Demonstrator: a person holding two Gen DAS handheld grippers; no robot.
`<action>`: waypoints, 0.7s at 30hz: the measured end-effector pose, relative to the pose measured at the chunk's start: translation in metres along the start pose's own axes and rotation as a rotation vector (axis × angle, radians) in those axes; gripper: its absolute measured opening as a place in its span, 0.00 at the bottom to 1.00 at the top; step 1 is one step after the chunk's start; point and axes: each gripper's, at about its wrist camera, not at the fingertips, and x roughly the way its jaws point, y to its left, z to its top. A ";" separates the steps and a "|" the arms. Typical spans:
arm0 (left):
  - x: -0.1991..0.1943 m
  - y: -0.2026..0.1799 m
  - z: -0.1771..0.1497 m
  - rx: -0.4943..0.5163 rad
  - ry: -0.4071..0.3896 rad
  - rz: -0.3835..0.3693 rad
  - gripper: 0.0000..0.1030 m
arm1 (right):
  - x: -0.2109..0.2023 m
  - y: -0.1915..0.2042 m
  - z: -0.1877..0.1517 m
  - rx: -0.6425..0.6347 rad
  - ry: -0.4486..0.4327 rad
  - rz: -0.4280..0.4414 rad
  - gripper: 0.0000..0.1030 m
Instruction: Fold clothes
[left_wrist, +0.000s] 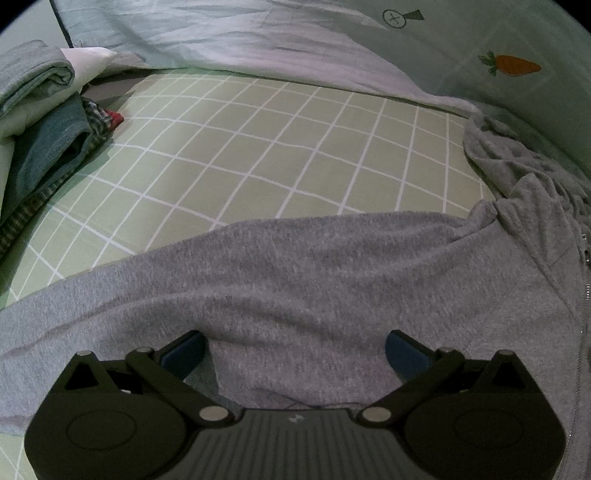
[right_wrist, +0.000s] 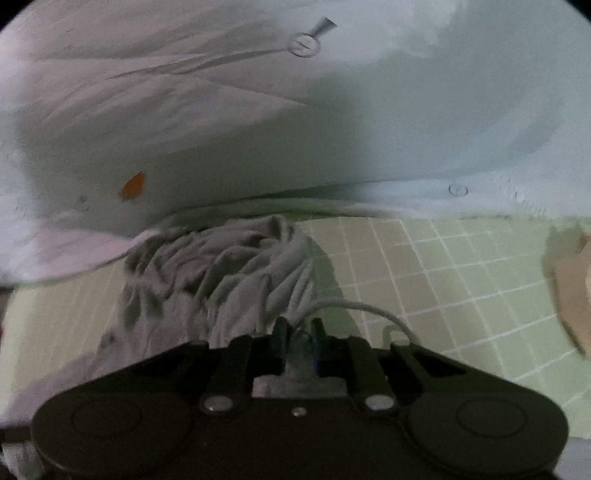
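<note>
A grey zip hoodie (left_wrist: 295, 280) lies spread across the green checked bed sheet (left_wrist: 258, 147). My left gripper (left_wrist: 295, 354) is open just above it, and the grey cloth runs between the two blue-padded fingers (left_wrist: 184, 354). In the right wrist view the hoodie's hood (right_wrist: 221, 266) is bunched in folds, and a white drawstring (right_wrist: 354, 306) loops out to the right. My right gripper (right_wrist: 297, 332) is shut on a fold of the hoodie by the drawstring.
A stack of folded clothes (left_wrist: 40, 110) sits at the far left of the bed. A pale quilt with a carrot print (left_wrist: 513, 66) is heaped along the far side. A tan object (right_wrist: 572, 288) lies at the right edge of the sheet.
</note>
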 end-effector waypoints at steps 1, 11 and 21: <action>0.000 0.000 0.000 0.000 -0.001 0.000 1.00 | -0.002 0.001 -0.003 -0.009 0.005 -0.002 0.16; -0.001 0.000 -0.001 0.006 -0.002 -0.004 1.00 | 0.043 -0.024 -0.004 0.135 0.143 0.021 0.27; -0.001 0.001 -0.002 0.013 -0.011 -0.009 1.00 | 0.104 -0.019 0.028 0.014 0.132 0.048 0.10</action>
